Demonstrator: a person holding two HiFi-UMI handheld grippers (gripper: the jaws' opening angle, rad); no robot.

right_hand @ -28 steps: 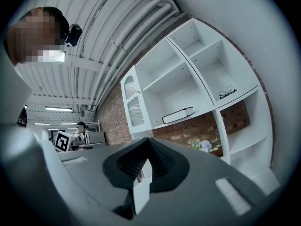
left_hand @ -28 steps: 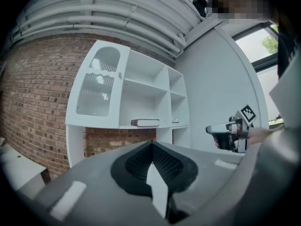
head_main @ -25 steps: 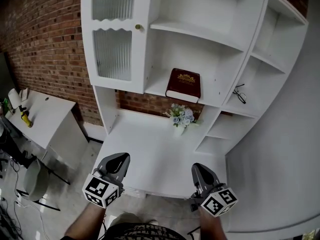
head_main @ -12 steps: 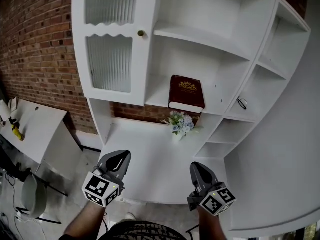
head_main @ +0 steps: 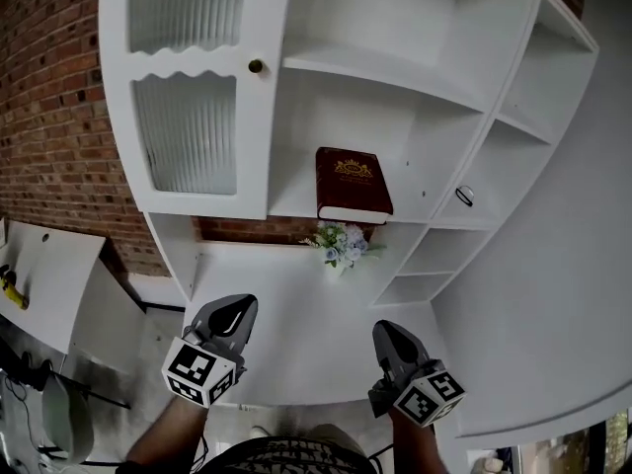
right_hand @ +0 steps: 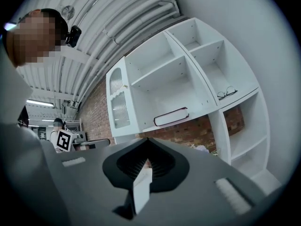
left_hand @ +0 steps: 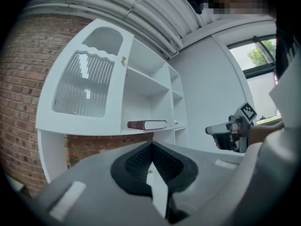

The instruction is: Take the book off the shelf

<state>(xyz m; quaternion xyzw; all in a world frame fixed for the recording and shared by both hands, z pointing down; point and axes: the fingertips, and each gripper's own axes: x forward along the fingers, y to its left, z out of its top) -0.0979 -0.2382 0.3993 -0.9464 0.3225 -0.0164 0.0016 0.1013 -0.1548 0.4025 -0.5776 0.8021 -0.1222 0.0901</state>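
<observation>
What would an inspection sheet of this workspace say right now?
Surface: white desk under a white shelf unit.
Job's things: dark red book lying flat on the middle shelf, untouched.
Clutter: flowers on the desk below the book; glasses in the right compartment.
Grippers: left gripper and right gripper both shut, empty, held low over the desk's near edge, well short of the book.
Cables: nothing seen on desk or shelf.
Surroundings: brick wall on the left; ribbed-glass door, closed; side table.
</observation>
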